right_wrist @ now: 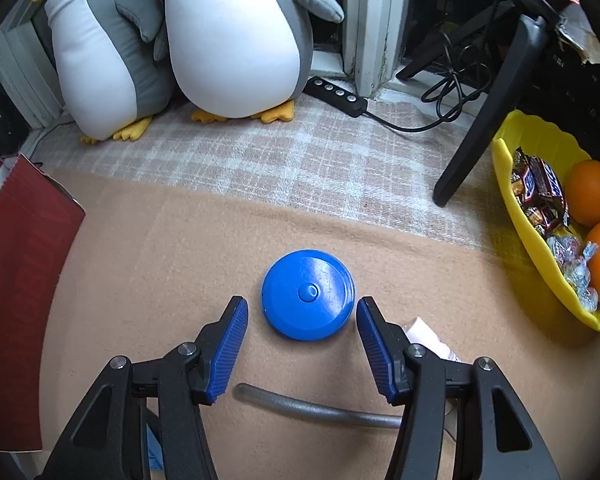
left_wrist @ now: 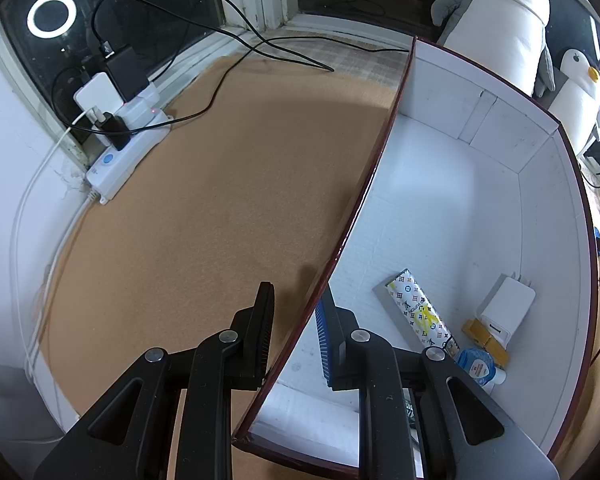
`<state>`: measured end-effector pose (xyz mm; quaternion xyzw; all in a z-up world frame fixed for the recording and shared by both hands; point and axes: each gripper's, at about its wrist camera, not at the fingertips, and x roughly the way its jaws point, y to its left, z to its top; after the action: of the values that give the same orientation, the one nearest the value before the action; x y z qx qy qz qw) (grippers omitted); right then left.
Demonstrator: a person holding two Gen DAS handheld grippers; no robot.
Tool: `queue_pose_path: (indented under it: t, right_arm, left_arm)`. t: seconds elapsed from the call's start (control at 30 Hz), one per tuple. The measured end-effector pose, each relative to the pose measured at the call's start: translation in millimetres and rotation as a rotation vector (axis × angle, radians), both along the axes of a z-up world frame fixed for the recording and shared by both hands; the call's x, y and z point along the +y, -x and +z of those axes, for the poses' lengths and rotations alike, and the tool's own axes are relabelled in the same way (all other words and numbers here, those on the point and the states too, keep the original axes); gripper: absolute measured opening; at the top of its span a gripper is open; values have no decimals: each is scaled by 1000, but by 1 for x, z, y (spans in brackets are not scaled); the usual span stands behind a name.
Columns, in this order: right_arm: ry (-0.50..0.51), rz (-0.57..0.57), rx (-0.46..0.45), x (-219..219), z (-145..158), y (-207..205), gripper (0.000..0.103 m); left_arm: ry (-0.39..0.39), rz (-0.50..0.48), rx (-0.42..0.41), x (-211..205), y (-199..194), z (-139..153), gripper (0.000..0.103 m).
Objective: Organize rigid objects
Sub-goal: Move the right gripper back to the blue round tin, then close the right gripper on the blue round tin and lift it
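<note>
In the left wrist view, the black arms of the left hand-held gripper cover the near end of the white-lined cardboard box with dark red outside, so the box's near corner and whatever lies there cannot be made out. Inside the box, a long flat case printed with coloured monogram marks, a white plug-in charger block, a small yellow-brown block and a round blue-capped container sit close together near the right wall; the container is partly behind the gripper arm. The left hand-held gripper points steeply down and straddles the box's left wall, one finger outside over the tan cork-like desk, the other inside the box. Its jaws are clenched onto that thin wall.

In the right wrist view, only a red outer side of the box shows at the left edge. A grey curved rod runs under the gripper and its ends are hidden by the arms; a pale packet peeks out behind the right finger, too covered to identify. The right hand-held gripper also tilts steeply down, its jaws released and standing apart. The round flat blue plastic disc with a centre button lies on the desk just ahead of and between the blue-padded fingertips, touching neither.
</note>
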<state>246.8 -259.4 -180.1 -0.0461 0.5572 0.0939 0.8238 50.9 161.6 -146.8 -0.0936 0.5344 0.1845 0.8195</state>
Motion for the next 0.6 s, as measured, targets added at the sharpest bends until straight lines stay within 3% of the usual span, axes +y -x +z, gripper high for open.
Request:
queue_pose_path:
  t: [0.17, 0.23, 0.6]
  right_arm:
    - [25, 14, 16, 4, -5, -2, 52]
    - [33, 14, 19, 4, -6, -3, 45]
    - [39, 23, 8, 5, -4, 2, 45]
  left_arm:
    - [0, 0, -1, 1, 0, 0, 18]
    - [1, 0, -1, 1, 0, -1, 18]
    - [11, -3, -13, 2, 1, -1, 18]
